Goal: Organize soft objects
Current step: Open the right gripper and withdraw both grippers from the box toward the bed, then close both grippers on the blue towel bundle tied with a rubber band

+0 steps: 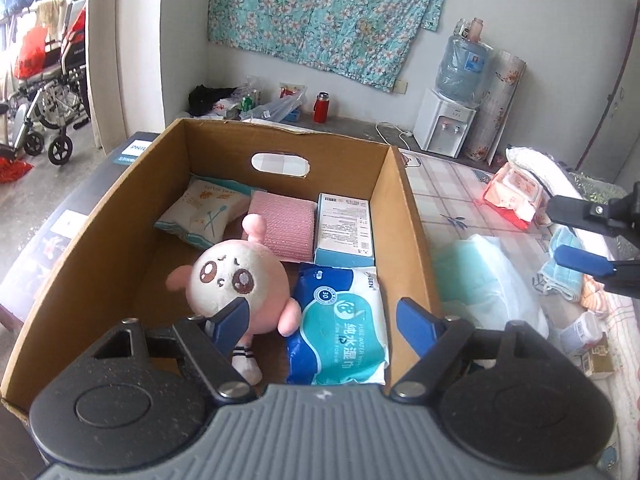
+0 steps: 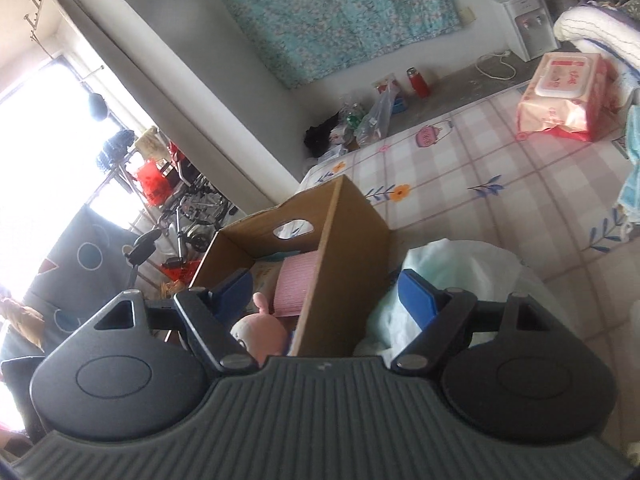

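An open cardboard box (image 1: 404, 216) holds a pink and cream plush toy (image 1: 236, 276), a blue pack of wet wipes (image 1: 344, 320), a folded pink cloth (image 1: 280, 224), a blue and white carton (image 1: 344, 224) and a white cotton pack (image 1: 200, 212). My left gripper (image 1: 324, 320) hangs open over the box's near end, nothing between its fingers. The right gripper (image 1: 554, 232) shows at the right edge, out over the bed. In the right wrist view that gripper (image 2: 324, 284) stands open and empty above the box wall (image 2: 344, 240), with the plush toy (image 2: 260, 328) just below.
A clear plastic bag with teal cloth (image 1: 480, 280) lies right of the box on the checked bed sheet (image 2: 500, 184). A pink wipes pack (image 2: 560, 96) and folded towels (image 1: 560, 268) lie further right. A water dispenser (image 1: 444, 128) and wheelchair (image 1: 44, 120) stand on the floor.
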The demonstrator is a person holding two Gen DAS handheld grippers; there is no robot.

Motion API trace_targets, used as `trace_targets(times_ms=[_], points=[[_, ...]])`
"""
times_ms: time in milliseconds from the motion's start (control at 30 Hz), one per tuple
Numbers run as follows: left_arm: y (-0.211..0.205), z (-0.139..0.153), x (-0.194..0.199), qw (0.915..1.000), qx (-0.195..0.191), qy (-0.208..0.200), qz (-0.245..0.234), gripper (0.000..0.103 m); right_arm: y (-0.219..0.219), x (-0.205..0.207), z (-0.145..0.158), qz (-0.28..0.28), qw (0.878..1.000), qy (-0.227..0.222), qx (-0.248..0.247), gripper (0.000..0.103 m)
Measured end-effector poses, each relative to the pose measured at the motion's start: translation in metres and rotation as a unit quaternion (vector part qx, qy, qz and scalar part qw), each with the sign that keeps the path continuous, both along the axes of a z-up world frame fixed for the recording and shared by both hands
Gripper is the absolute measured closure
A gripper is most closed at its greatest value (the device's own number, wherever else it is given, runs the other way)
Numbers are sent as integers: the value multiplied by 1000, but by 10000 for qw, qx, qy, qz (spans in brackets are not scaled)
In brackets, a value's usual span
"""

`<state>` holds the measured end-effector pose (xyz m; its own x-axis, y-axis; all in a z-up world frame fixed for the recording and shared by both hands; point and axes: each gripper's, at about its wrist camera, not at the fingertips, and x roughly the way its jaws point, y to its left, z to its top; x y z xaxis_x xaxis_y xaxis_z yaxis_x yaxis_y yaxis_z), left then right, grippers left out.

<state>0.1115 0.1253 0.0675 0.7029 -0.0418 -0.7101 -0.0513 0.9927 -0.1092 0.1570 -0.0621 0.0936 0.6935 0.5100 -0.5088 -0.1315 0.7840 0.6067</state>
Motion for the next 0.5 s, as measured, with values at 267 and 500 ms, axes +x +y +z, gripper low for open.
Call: trace_targets(times_ms=[267, 500], points=[[-38, 6, -6, 9994, 262, -10, -219, 20, -48, -24, -18, -420, 9991, 75, 75, 23], [-85, 24, 18, 9961, 336, -62, -819, 20, -92, -34, -29, -904, 9959, 55, -2, 22]])
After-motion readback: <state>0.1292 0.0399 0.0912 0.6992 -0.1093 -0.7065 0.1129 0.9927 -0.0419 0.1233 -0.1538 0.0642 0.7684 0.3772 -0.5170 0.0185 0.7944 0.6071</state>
